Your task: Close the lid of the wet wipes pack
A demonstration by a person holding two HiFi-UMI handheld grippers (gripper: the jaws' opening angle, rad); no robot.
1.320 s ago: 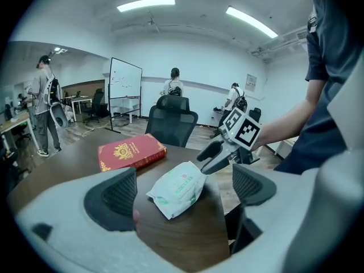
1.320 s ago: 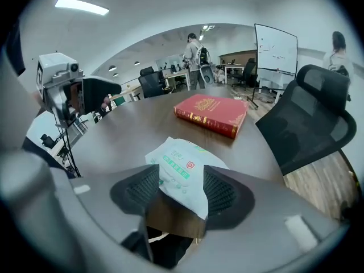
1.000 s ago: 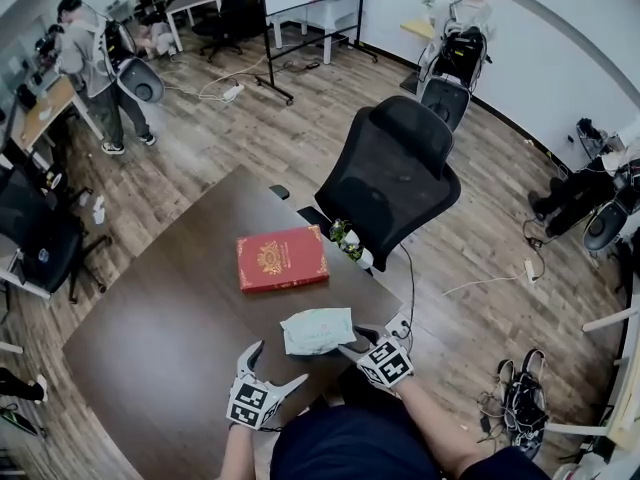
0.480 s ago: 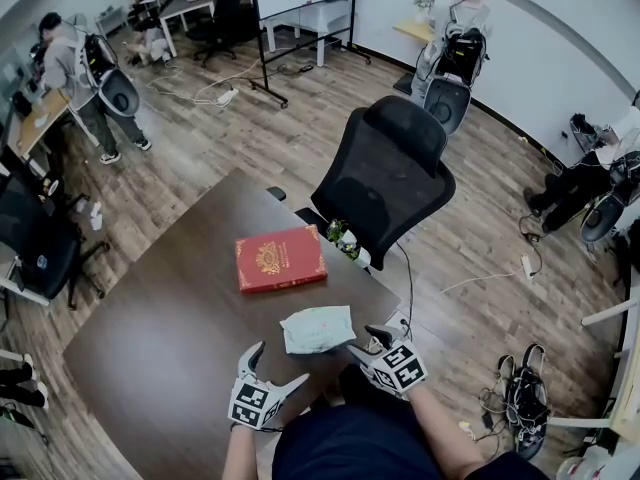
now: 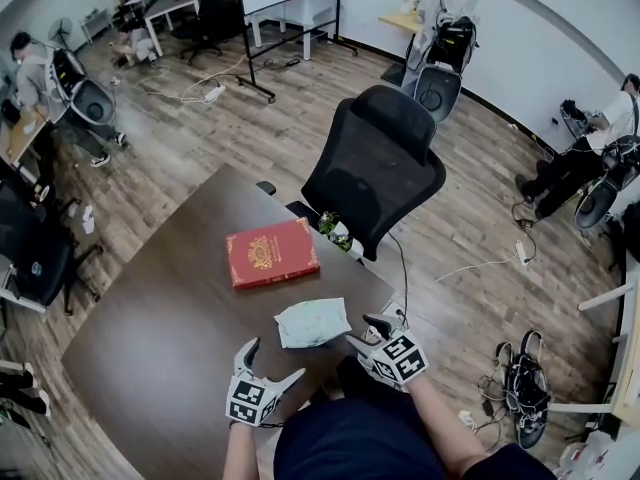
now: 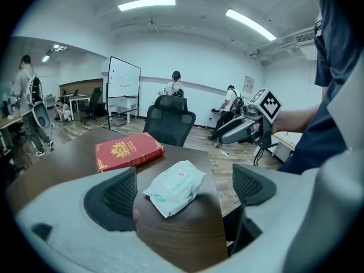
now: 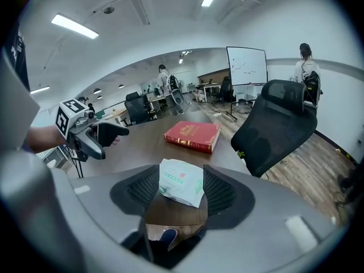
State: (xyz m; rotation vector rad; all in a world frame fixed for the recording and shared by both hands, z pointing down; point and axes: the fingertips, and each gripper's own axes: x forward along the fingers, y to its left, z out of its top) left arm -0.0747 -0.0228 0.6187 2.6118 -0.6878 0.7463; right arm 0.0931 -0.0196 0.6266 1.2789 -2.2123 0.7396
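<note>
The wet wipes pack (image 5: 313, 322) is a pale green and white soft pouch lying flat on the dark brown table (image 5: 150, 308), near its front right corner. Its top flap looks flat. The same pack (image 6: 175, 185) shows in the left gripper view and, as the pack (image 7: 182, 181), in the right gripper view. My right gripper (image 5: 363, 331) hovers just right of the pack, jaws apart, touching nothing. My left gripper (image 5: 272, 361) stands open at the near edge, left of and short of the pack. Each gripper sees the other: right gripper (image 6: 239, 131), left gripper (image 7: 111, 132).
A red book (image 5: 272, 253) lies on the table beyond the pack. A black office chair (image 5: 375, 168) stands at the far right corner, with a small plant (image 5: 335, 230) by the edge. People stand far off on the wooden floor.
My right gripper has lifted and drawn back to the right, off the pack's right edge. The left gripper has stayed where it was, and the pack has not moved.
</note>
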